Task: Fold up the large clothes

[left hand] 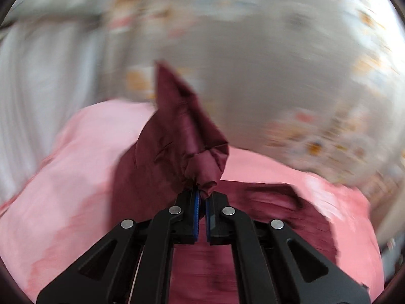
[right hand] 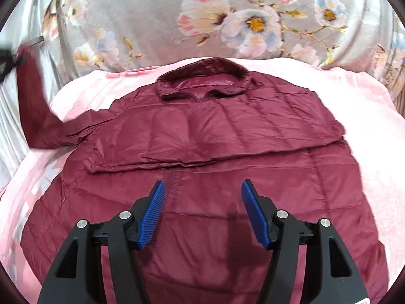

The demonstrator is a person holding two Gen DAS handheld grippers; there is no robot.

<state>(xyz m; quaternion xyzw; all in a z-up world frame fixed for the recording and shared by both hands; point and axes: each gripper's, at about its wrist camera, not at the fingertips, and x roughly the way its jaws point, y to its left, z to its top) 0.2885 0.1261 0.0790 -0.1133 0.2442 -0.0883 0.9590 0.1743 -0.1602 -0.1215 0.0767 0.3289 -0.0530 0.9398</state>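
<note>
A maroon quilted jacket (right hand: 227,202) lies flat on a pink blanket (right hand: 367,126), collar (right hand: 202,76) at the far end. One sleeve (right hand: 202,139) is folded across its chest. The other sleeve (right hand: 33,106) rises off the blanket at the far left, up to a dark shape at the frame edge. In the blurred left wrist view my left gripper (left hand: 202,197) is shut on the bunched cuff of that sleeve (left hand: 177,131), held above the blanket. My right gripper (right hand: 202,187) hovers over the jacket's lower front, open, with nothing between its blue pads.
Beyond the blanket lies a grey bedsheet with large flowers (right hand: 152,25). Pale striped fabric (right hand: 10,116) shows along the left edge. The pink blanket (left hand: 63,190) extends past the jacket on both sides.
</note>
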